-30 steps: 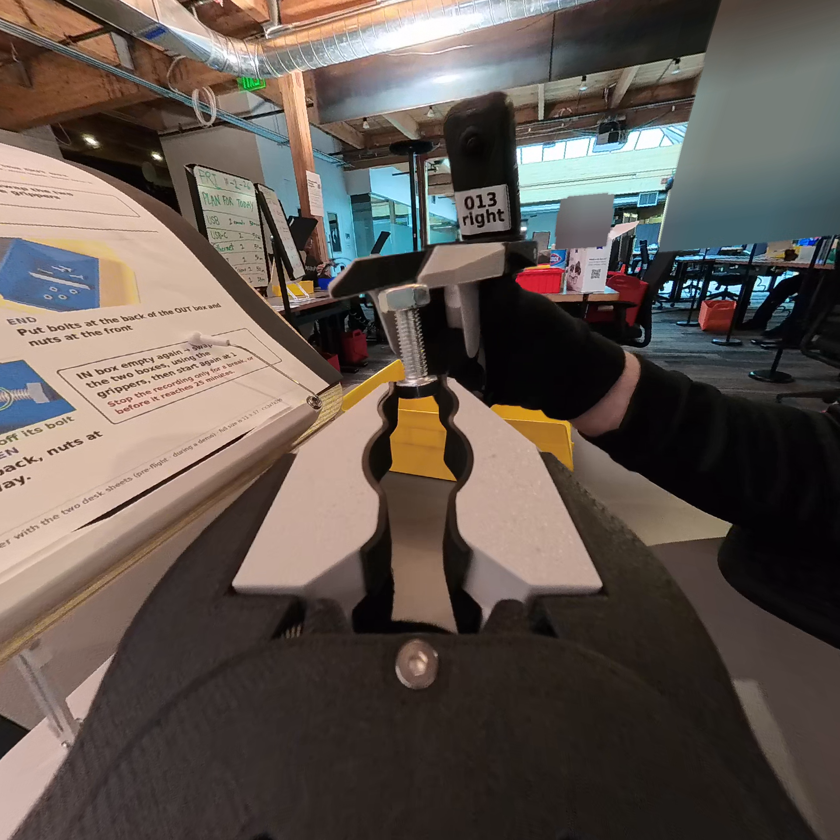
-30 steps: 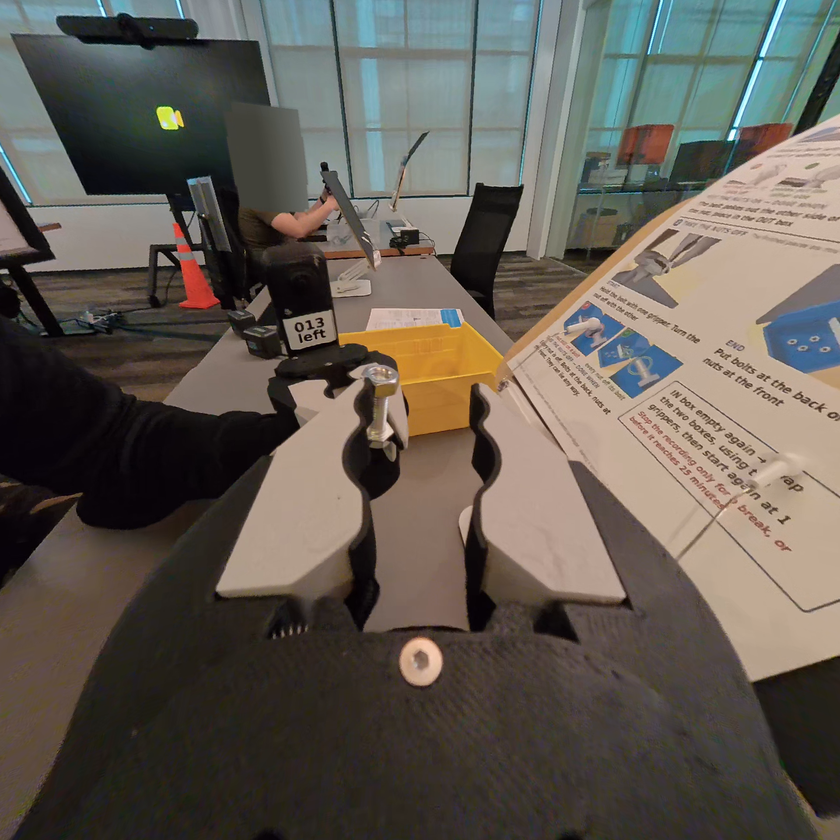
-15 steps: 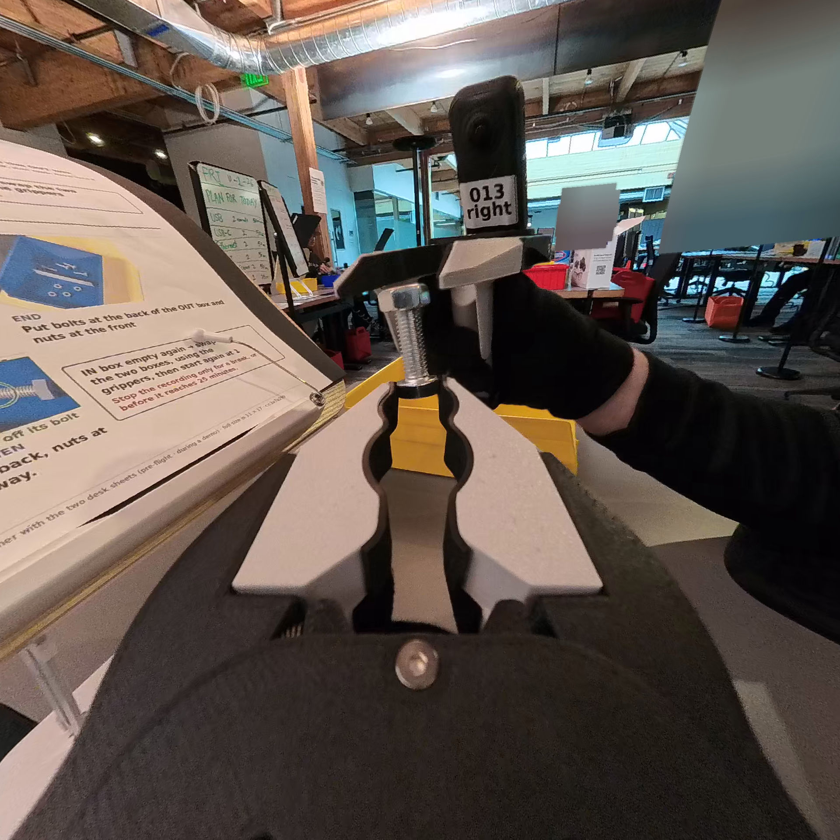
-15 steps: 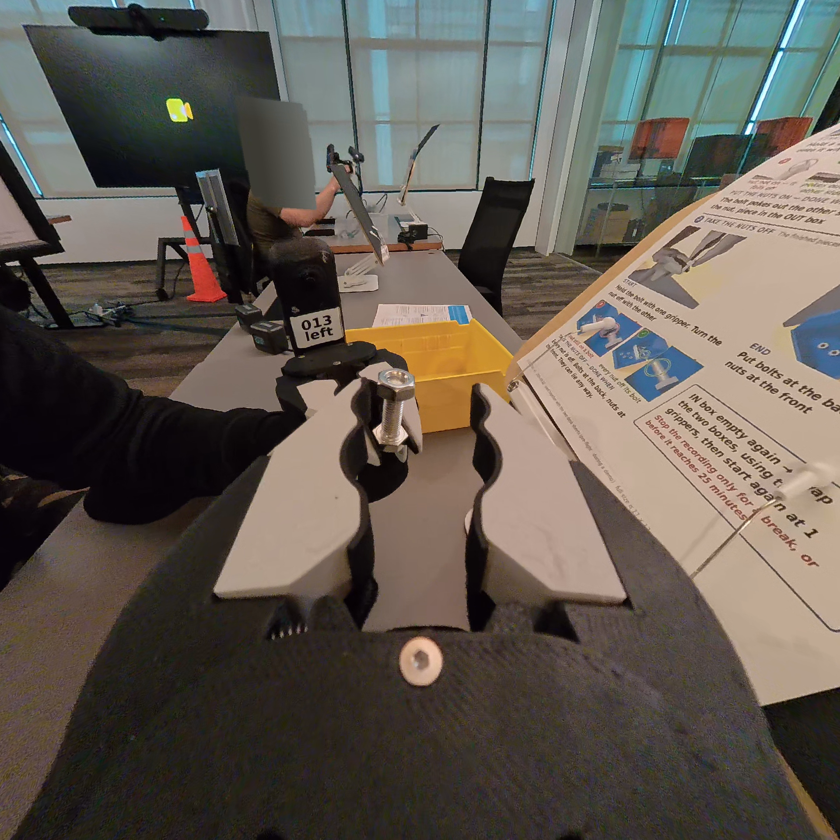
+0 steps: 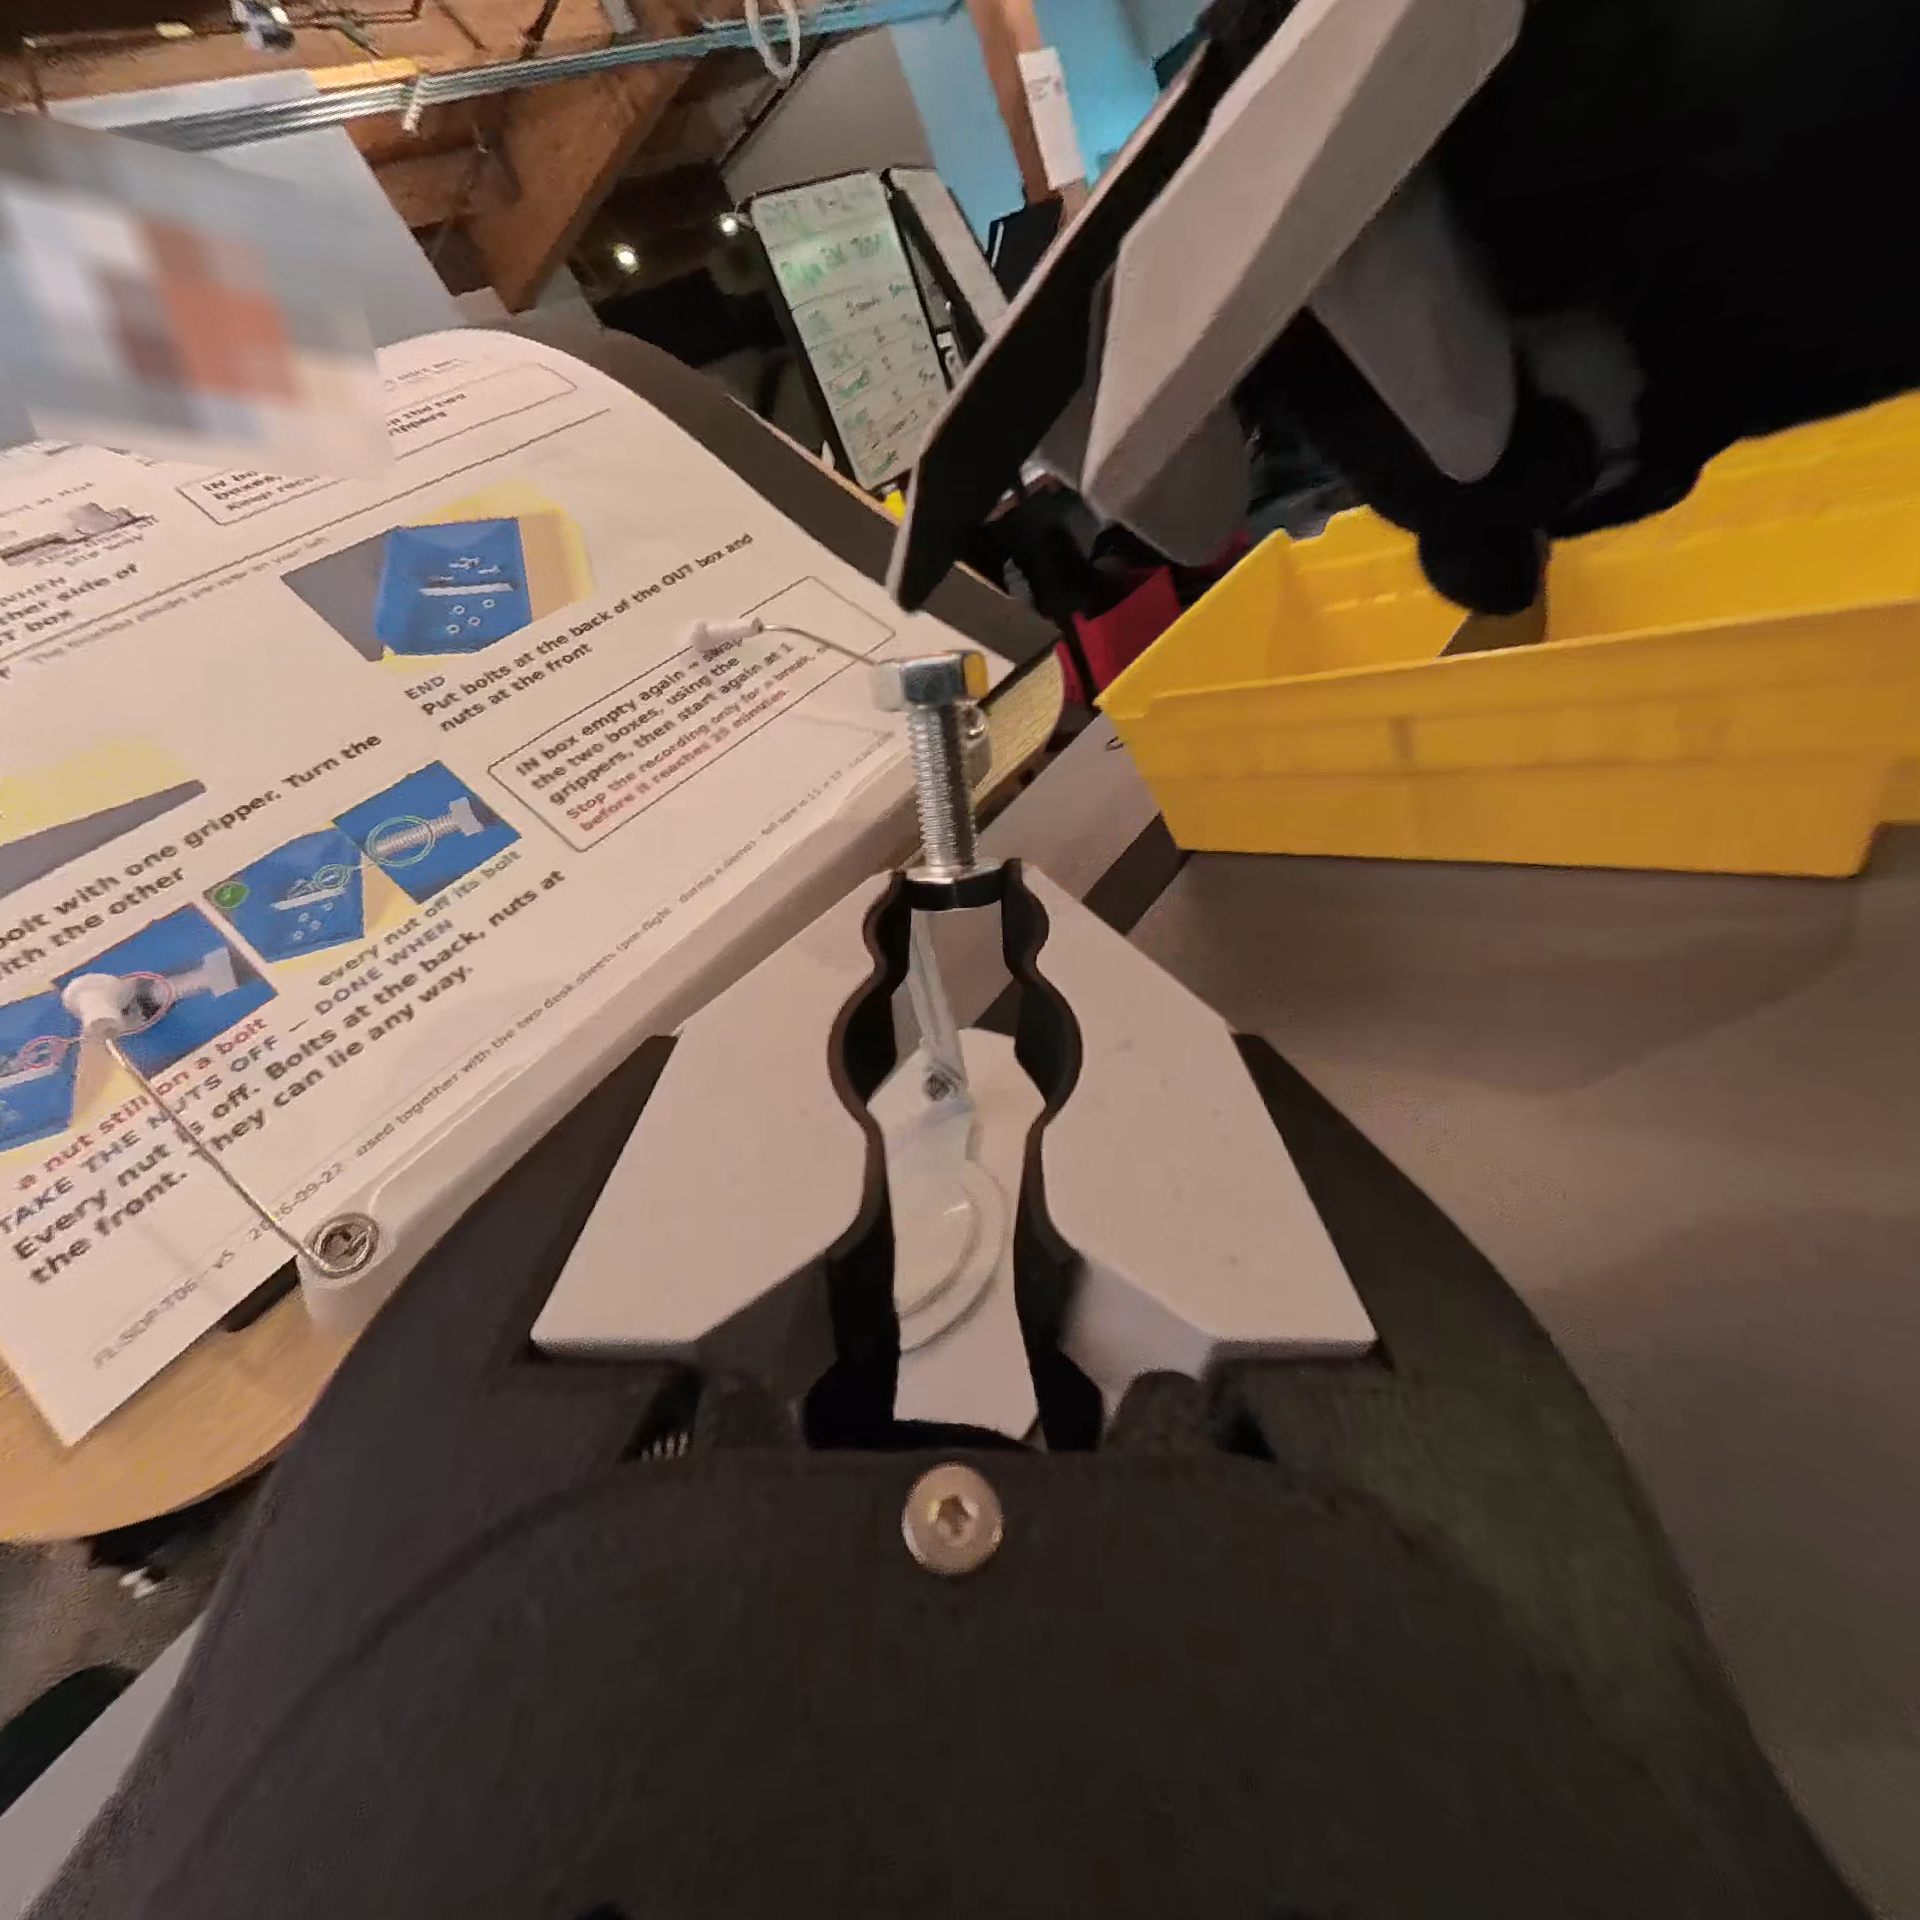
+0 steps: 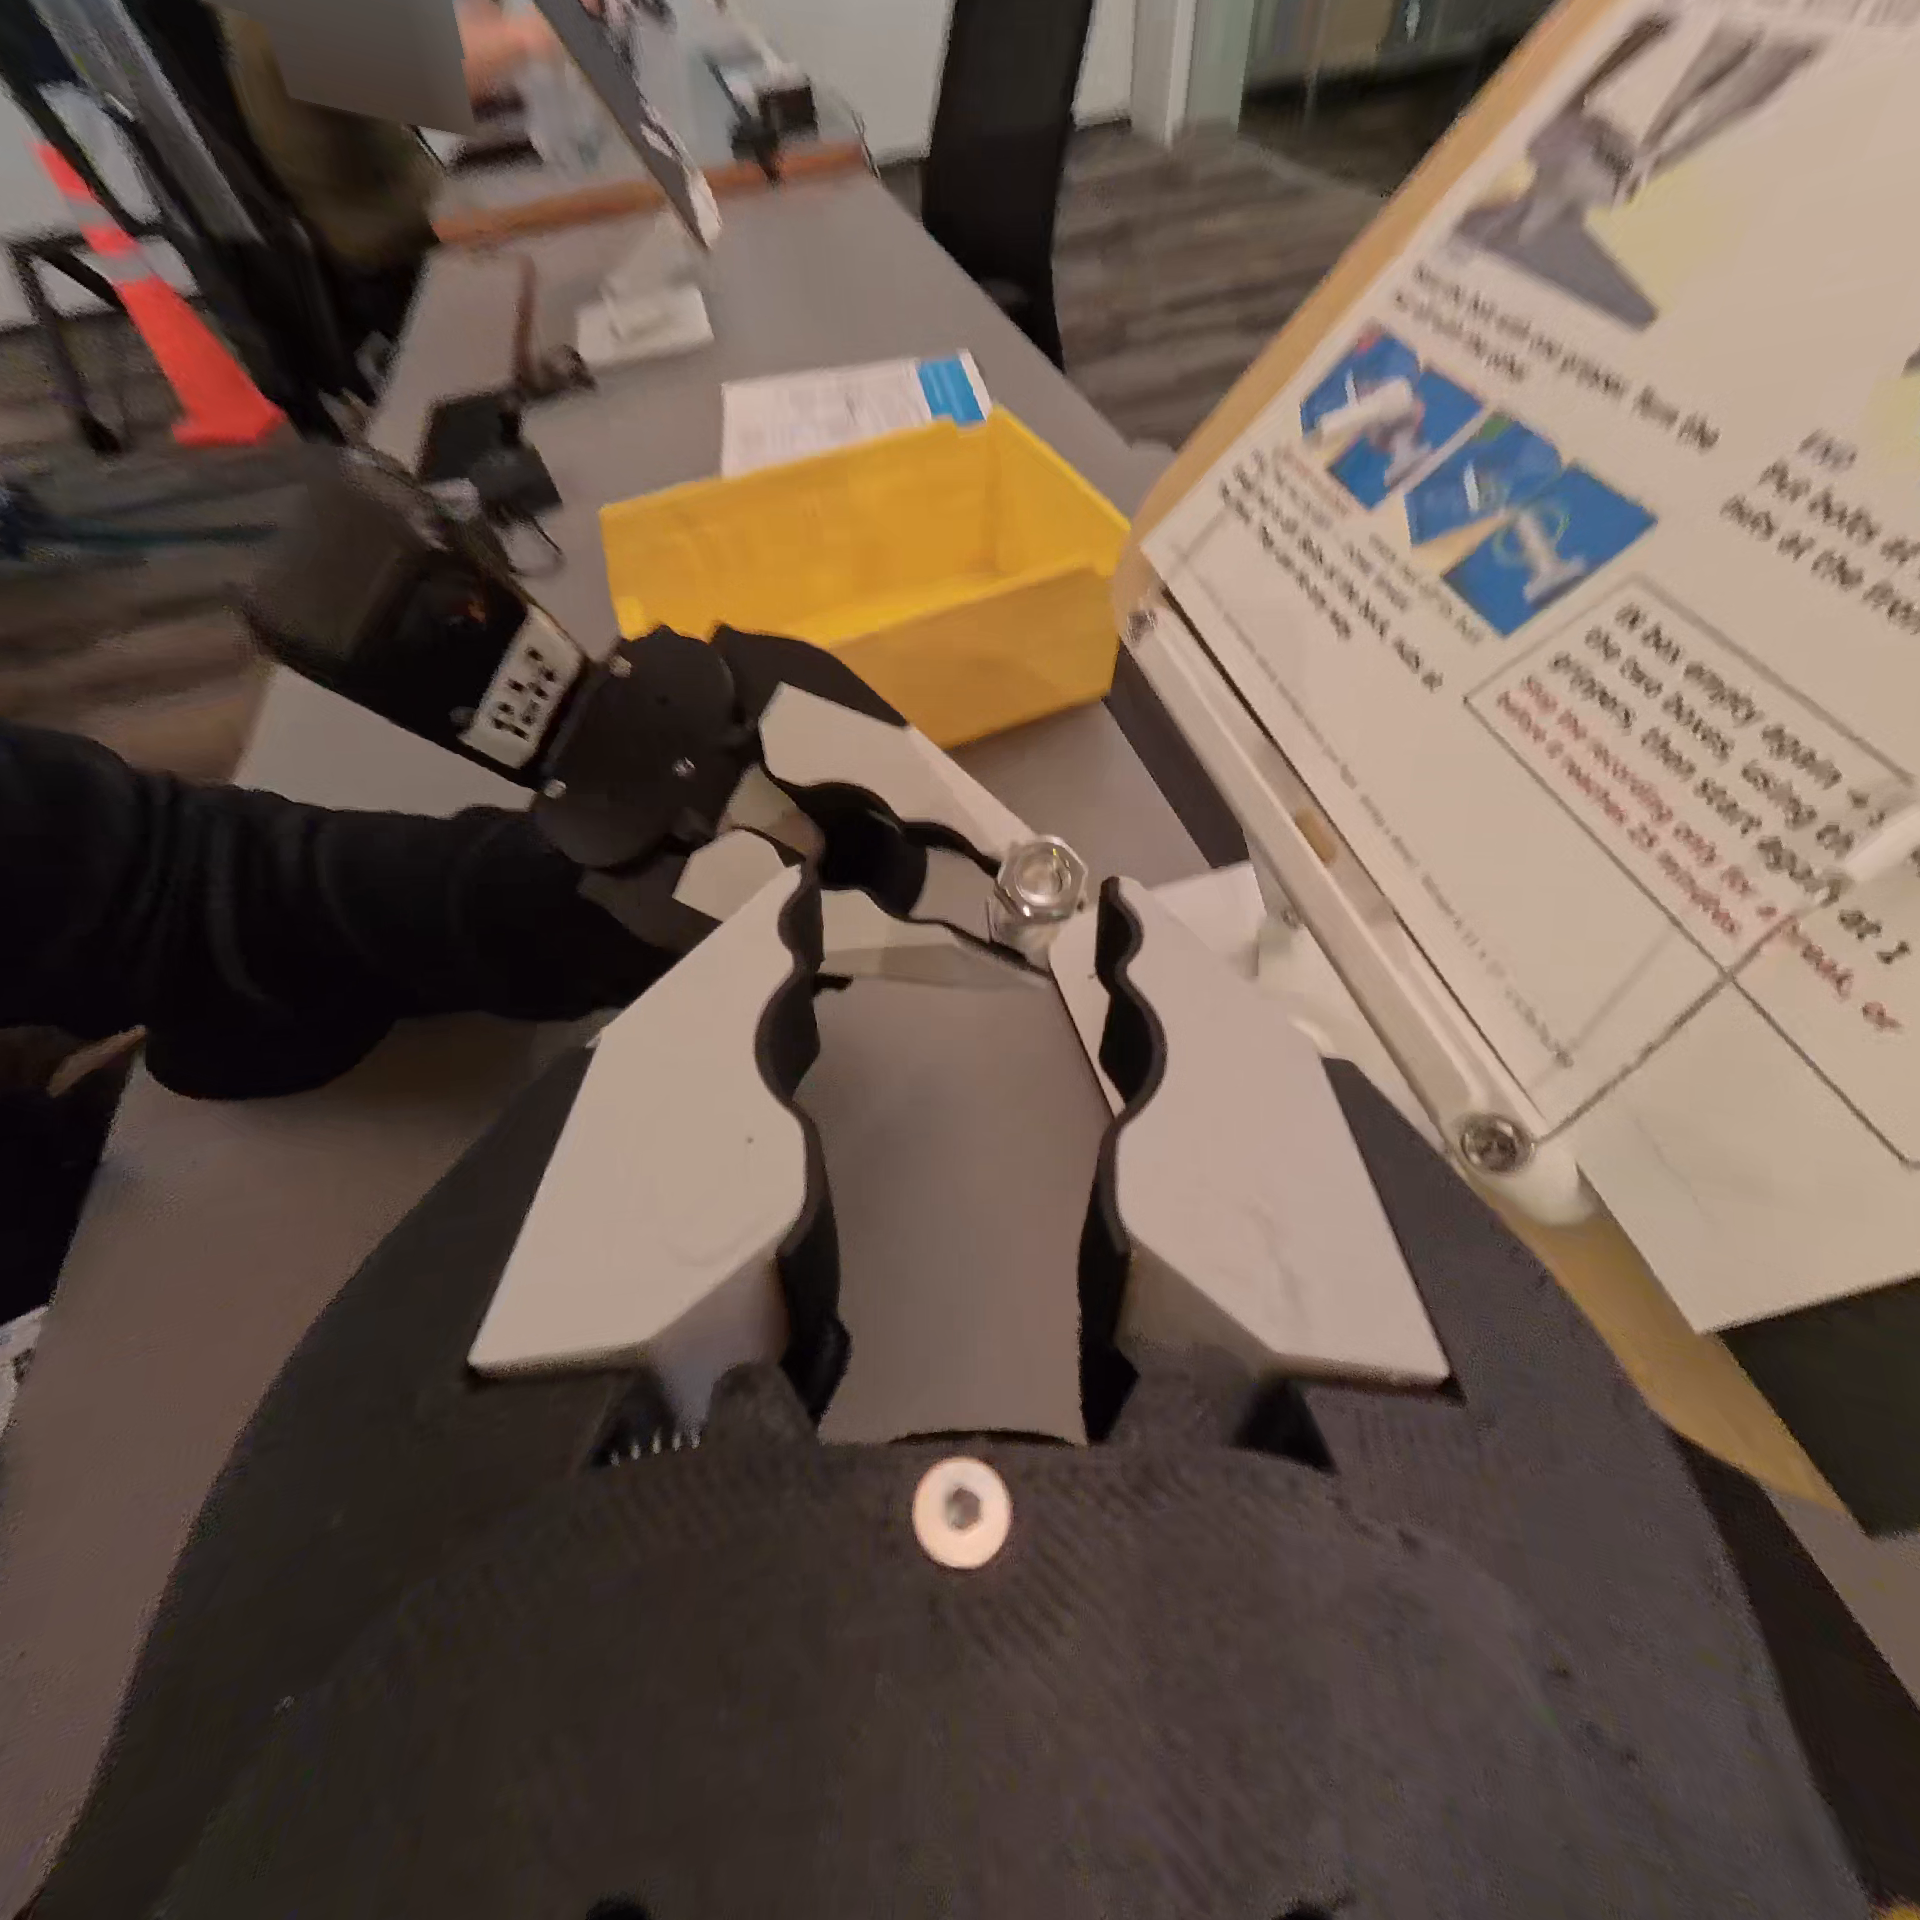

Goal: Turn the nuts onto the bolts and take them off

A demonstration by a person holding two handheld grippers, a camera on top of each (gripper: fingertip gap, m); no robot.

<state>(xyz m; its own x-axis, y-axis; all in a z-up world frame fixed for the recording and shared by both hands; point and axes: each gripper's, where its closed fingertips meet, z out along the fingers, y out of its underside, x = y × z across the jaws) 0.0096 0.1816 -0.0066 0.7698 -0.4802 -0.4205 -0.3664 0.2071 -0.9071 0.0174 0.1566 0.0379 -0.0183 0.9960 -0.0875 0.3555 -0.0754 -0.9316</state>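
Note:
My left gripper (image 5: pixel 951 896) is shut on a dark nut (image 5: pixel 951 888) at its fingertips. A silver bolt (image 5: pixel 940 769) stands up out of the nut, hex head on top. In the right wrist view the bolt's head (image 6: pixel 1039 883) is seen from above. My right gripper (image 6: pixel 956 925) is open, and the head lies between its tips, close to the right finger. Its fingers (image 5: pixel 1226 291) hang tilted above the bolt and do not touch it. The left gripper's fingers (image 6: pixel 862 748) come in from the left, held by a black-gloved hand (image 6: pixel 312 914).
A yellow bin (image 5: pixel 1507 748) sits on the grey table (image 5: pixel 1507 1091) behind the grippers; it also shows in the right wrist view (image 6: pixel 862 582). A tilted instruction board (image 5: pixel 364 831) stands close beside the bolt, and shows again in the right wrist view (image 6: pixel 1558 675). The tips of one gripper are about 5 cm away from the tips of the other.
Both grippers have tipped down toward the table. The right gripper rose from the bolt head's side to above it, still open. The left gripper keeps its hold and now sits by the board.

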